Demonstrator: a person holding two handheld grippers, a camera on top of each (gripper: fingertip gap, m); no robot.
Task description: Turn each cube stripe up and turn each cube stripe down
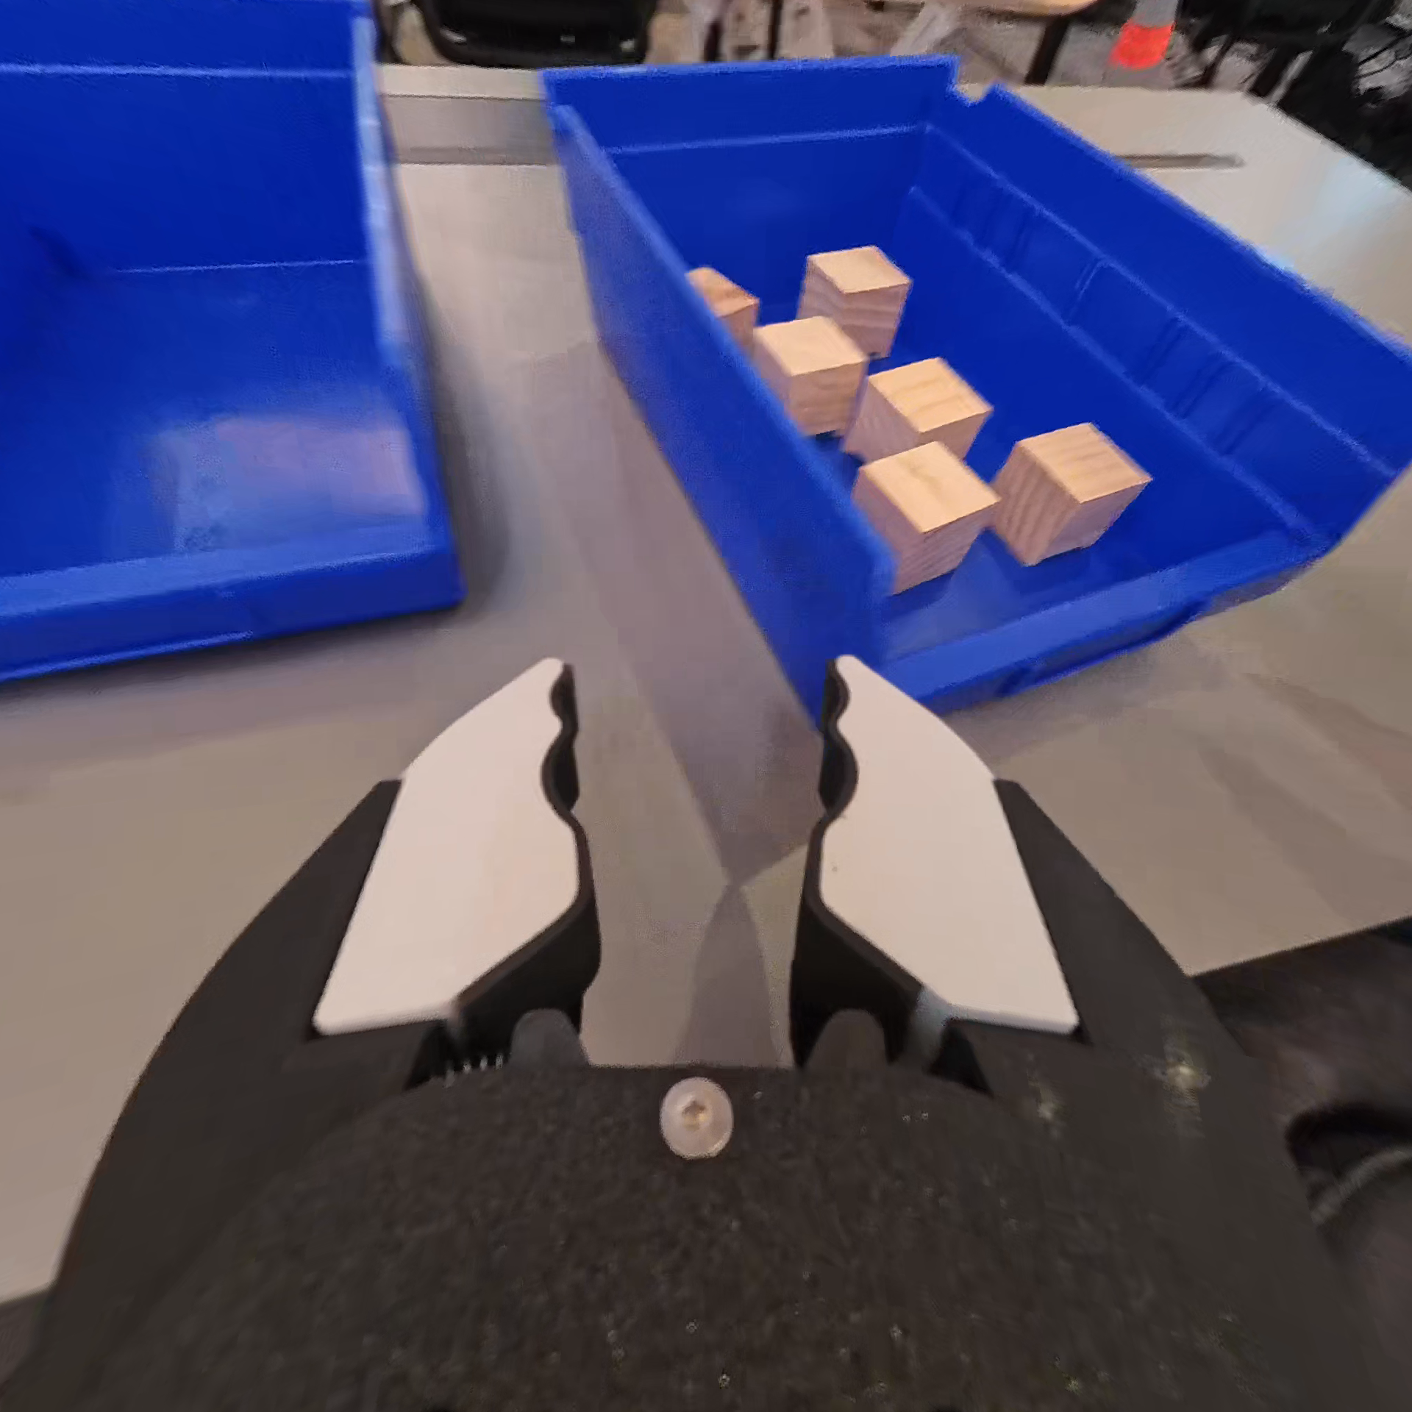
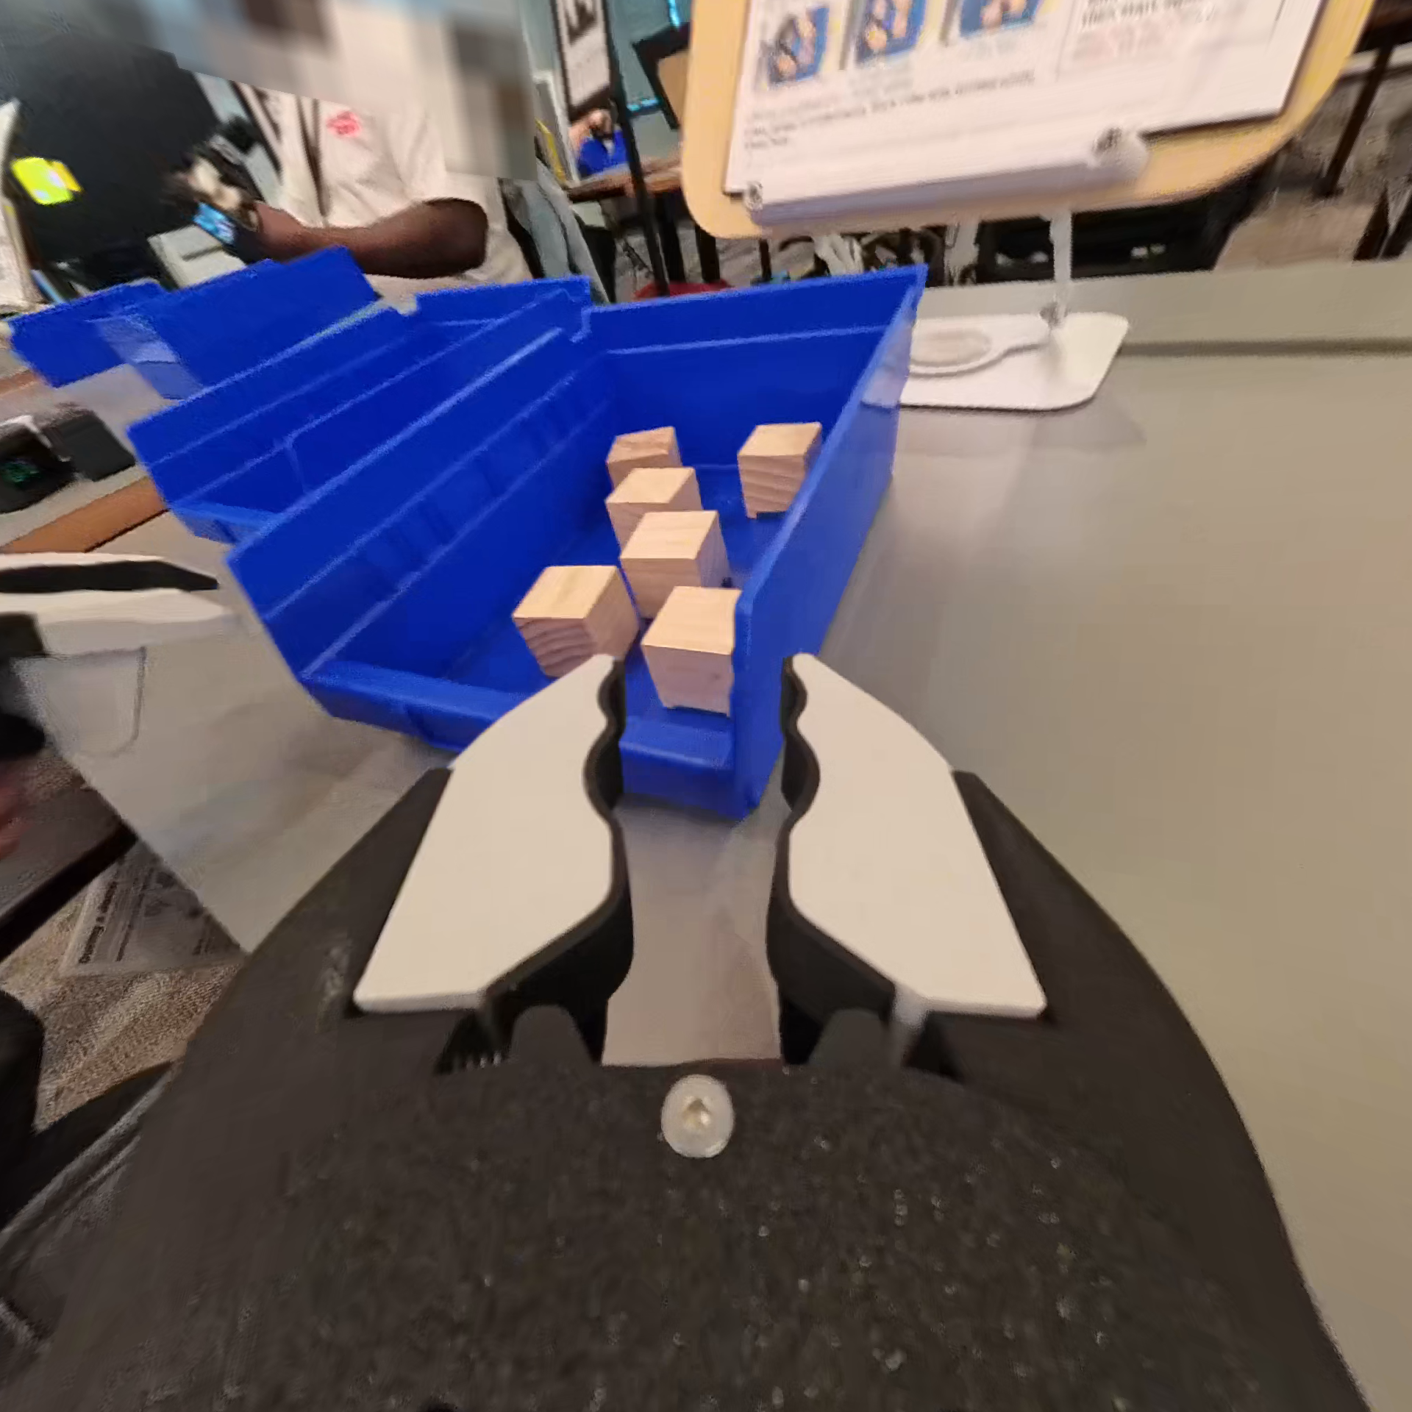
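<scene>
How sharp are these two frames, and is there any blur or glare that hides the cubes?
Left wrist view: the claw is crisp, while the bins and cubes are smeared by motion blur; a pale glare patch sits on the empty bin's floor. Right wrist view: cubes slightly soft, background blurrier, straight edges bowed by the wide lens. No stripe is discernible in either.

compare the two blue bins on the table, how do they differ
The right bin holds six wooden cubes; the left bin shows none. The right bin sits angled to the left gripper, the left bin squarer. Both are blue plastic and open-topped.
</scene>
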